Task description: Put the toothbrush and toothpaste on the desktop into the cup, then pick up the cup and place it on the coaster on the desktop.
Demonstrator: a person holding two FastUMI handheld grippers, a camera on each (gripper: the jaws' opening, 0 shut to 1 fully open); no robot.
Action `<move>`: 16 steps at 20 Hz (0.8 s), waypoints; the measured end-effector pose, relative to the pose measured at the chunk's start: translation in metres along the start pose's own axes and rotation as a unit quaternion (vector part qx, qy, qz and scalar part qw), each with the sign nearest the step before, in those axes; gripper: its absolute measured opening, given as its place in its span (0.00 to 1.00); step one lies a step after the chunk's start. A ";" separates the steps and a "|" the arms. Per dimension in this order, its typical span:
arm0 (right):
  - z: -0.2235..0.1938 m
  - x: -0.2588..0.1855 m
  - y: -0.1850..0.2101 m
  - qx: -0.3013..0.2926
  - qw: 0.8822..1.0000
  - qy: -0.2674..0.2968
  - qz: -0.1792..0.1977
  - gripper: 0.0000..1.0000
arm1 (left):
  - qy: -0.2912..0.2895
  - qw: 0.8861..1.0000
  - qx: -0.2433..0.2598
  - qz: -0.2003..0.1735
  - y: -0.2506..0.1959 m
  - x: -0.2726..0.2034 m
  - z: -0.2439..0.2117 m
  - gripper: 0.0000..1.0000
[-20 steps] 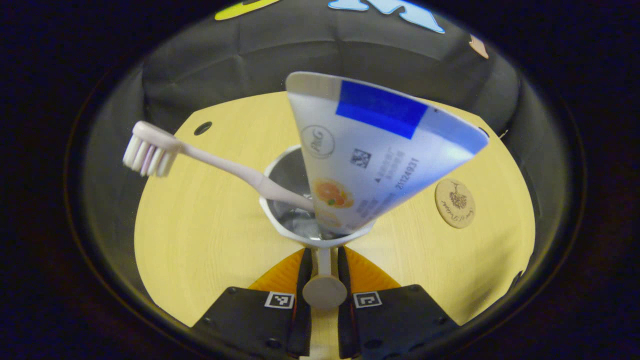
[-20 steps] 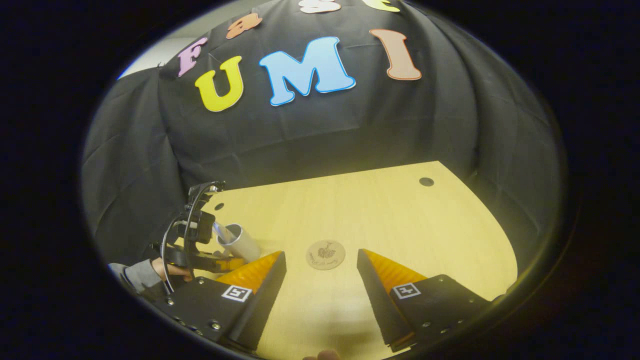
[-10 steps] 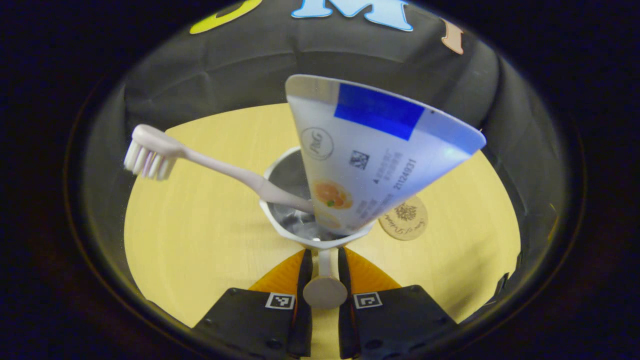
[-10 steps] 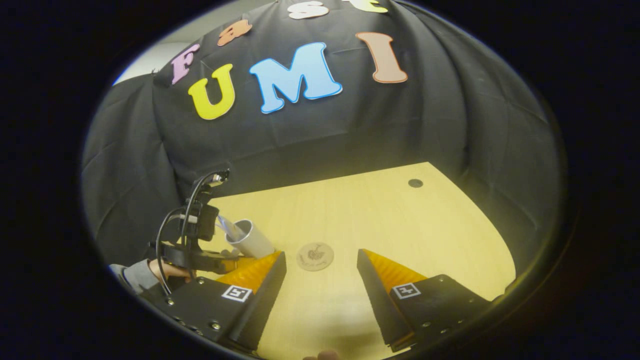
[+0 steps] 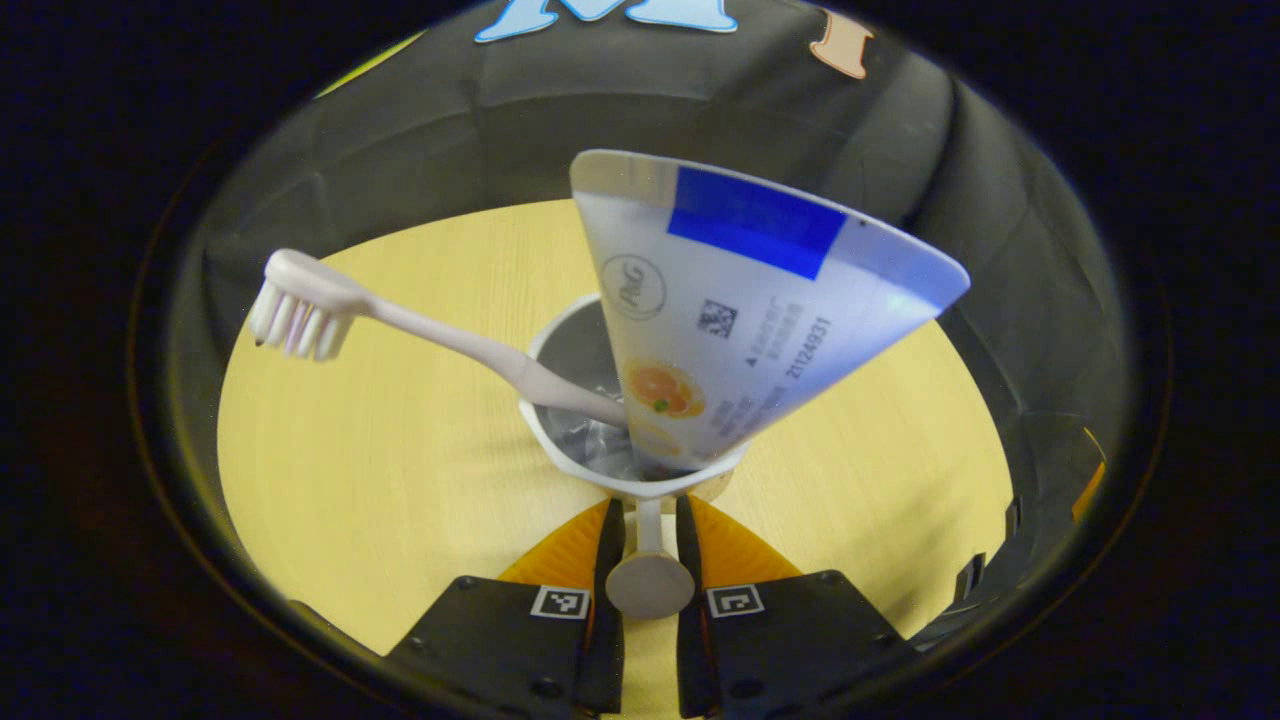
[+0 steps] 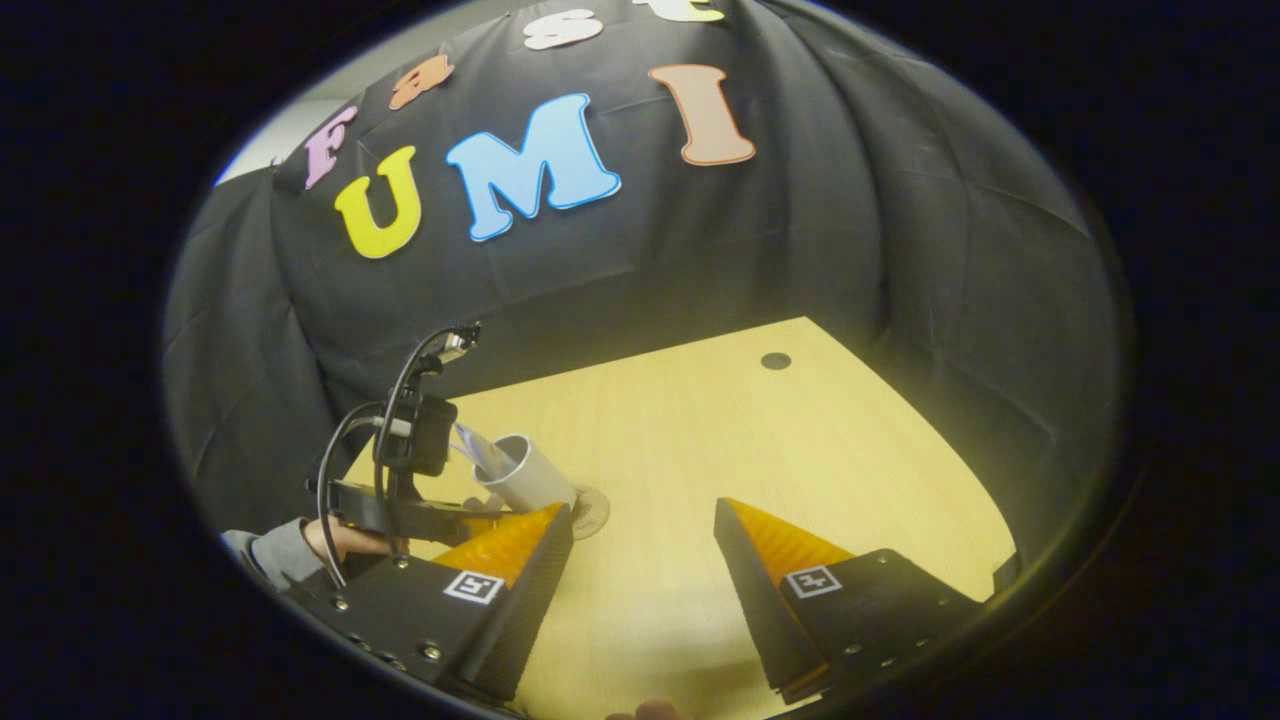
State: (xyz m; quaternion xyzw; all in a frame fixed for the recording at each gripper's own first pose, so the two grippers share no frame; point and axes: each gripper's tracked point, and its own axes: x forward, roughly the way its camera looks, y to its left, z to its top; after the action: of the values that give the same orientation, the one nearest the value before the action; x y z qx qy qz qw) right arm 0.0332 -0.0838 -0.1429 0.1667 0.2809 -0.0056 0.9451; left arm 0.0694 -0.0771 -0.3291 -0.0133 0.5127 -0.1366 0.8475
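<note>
In the left gripper view, the toothbrush (image 5: 400, 325) leans out of the white cup (image 5: 560, 455) with its bristled head over bare desktop (image 5: 380, 480) to the left. Beside it the toothpaste tube (image 5: 745, 300) stands in the cup, crimped end up. The left gripper (image 5: 648, 530) is clamped on the cup's handle (image 5: 649, 570), both fingers pressing it. A sliver of the coaster (image 5: 718, 487) shows under the cup's right edge.

In the right gripper view, a hand (image 6: 335, 540) holds the left gripper low at the left, the cup tilted over the coaster's near edge. The right gripper (image 6: 640, 555) hangs with fingers wide apart over open wood. The desktop's far right corner with its round hole (image 6: 775, 361) lies free.
</note>
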 end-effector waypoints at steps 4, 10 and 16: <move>0.000 0.000 -0.008 0.008 1.000 0.000 -0.005 0.87 | 0.020 1.000 0.008 0.005 -0.006 0.015 -0.003 0.28; 0.000 0.000 -0.014 0.012 1.000 0.001 -0.003 0.87 | 0.034 0.999 0.018 0.021 -0.016 0.028 -0.005 0.34; -0.001 0.000 -0.020 0.003 1.000 0.006 0.006 0.87 | 0.030 0.999 0.008 0.031 -0.022 0.032 -0.004 0.44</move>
State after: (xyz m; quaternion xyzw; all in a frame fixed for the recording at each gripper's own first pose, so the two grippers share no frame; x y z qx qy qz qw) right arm 0.0306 -0.1025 -0.1501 0.1714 0.2851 0.0006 0.9431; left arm 0.0748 -0.1057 -0.3554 0.0139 0.5368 -0.1146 0.8358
